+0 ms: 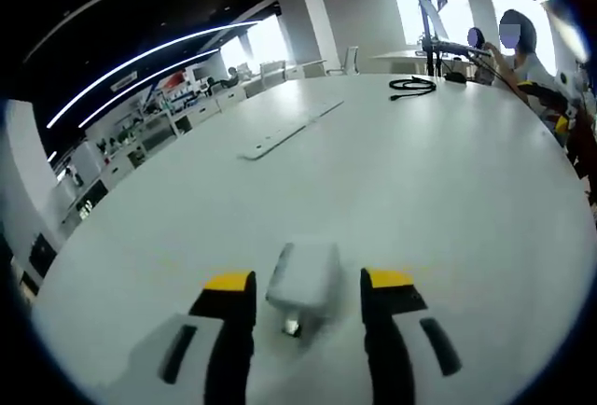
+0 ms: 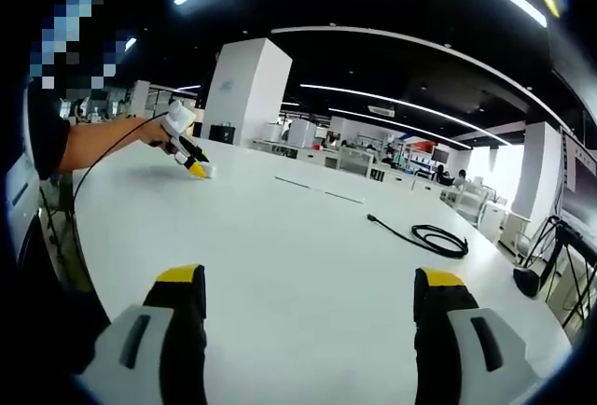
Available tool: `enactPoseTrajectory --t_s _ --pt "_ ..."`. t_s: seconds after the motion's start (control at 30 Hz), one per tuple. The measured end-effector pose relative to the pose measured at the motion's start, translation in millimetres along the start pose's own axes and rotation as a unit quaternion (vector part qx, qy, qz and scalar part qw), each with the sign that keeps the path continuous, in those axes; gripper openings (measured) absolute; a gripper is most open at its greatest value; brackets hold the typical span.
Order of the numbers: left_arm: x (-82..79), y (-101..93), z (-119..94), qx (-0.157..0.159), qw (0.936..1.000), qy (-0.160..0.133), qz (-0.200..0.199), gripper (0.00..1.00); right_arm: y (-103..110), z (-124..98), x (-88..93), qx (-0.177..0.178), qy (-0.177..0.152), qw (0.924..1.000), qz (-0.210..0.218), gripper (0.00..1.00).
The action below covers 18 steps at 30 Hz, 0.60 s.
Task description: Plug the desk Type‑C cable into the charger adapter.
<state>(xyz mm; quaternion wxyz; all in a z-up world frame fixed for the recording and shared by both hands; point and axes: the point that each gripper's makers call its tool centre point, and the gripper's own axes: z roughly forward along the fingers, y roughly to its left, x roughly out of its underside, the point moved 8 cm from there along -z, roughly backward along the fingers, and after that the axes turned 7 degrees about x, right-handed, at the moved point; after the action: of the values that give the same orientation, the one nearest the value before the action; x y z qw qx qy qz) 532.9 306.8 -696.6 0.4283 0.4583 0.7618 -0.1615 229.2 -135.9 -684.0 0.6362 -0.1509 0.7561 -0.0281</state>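
Observation:
A white charger adapter (image 1: 303, 274) lies on the white table (image 1: 401, 200), its metal end toward the camera. My left gripper (image 1: 308, 282) is open, with one yellow-tipped jaw on each side of the adapter and a small gap on both sides. The black Type-C cable (image 1: 413, 86) lies coiled far across the table. In the right gripper view the cable (image 2: 434, 237) rests ahead to the right, one end stretched leftward. My right gripper (image 2: 310, 279) is wide open above bare table with nothing between its jaws. A person's hand holds the left gripper (image 2: 191, 158) at the far left.
A long white strip (image 1: 289, 132) lies along the table's middle. A person (image 1: 518, 46) sits at the far right corner beside a black monitor stand (image 1: 434, 22). A black stand base (image 2: 527, 279) sits at the table's right edge. Chairs and desks stand beyond.

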Motion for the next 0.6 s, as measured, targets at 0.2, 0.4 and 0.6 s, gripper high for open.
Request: enactPoseTrajectory --t_s 0.2,0.4,0.6 --pt "1.1 -0.3 1.5 0.0 1.0 -0.001 -0.002 0.4 -0.6 0.9 1.3 0.0 0.001 1.0 0.0 0.93" --pt "3.1 -0.4 3.3 -0.001 0.9999 -0.003 -0.012 0.38 -0.4 1.0 1.2 0.0 0.002 1.0 -0.001 0.93" --pt "3.8 -0.1 5.1 -0.006 0.9999 -0.005 -0.013 0.35 0.1 0.7 -0.4 -0.002 0.0 1.0 -0.002 0.93"
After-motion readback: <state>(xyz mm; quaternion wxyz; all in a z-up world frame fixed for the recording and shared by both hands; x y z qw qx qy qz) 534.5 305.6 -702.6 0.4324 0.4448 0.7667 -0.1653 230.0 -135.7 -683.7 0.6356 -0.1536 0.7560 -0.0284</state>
